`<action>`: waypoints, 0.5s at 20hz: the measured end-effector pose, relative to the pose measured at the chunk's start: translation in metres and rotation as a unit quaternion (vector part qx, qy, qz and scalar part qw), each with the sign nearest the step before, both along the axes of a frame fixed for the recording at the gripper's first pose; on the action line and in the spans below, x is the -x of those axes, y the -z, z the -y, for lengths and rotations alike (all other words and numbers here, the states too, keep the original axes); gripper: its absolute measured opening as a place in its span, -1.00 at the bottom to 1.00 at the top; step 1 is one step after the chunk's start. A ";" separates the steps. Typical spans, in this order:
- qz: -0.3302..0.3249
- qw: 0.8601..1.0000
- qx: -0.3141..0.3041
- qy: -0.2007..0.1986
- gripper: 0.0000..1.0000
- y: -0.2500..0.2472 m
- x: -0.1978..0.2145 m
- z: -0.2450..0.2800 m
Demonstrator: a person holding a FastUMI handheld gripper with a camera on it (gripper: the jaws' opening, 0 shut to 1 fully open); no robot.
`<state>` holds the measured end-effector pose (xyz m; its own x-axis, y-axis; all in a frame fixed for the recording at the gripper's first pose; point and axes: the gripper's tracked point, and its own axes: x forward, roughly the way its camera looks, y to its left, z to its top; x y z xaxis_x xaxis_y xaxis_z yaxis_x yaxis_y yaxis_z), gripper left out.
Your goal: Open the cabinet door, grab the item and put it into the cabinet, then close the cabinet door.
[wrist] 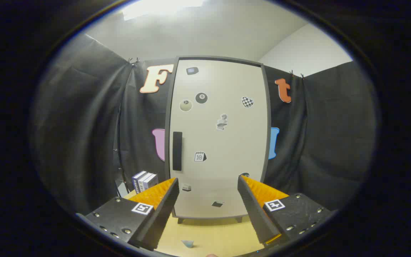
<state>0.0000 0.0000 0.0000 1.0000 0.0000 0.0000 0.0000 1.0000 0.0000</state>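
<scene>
The cabinet point(219, 142) is standing upright beyond the fingers, its pale door point(223, 171) sitting shut with a dark handle point(177, 151) along its left edge and small stickers point(201, 97) dotting its face. The gripper point(208, 185) is hovering before it, fingers spread apart and gripping nothing. A small pale-blue item point(188, 243) is lying on the tabletop point(209, 235) between the fingers. Boxes point(145, 181) are standing left of the cabinet.
</scene>
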 end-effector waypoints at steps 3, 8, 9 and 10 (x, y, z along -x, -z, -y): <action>0.003 1.000 -0.006 0.004 0.96 -0.001 -0.005 0.003; 0.004 1.000 0.000 0.003 0.96 0.001 -0.006 0.007; 0.003 1.000 0.000 0.003 0.95 0.001 -0.005 0.008; 0.000 1.000 -0.002 0.002 0.96 0.002 -0.006 0.008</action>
<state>0.0059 -0.0076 -0.0016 1.0000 -0.0035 -0.0001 0.0035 1.0000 0.0048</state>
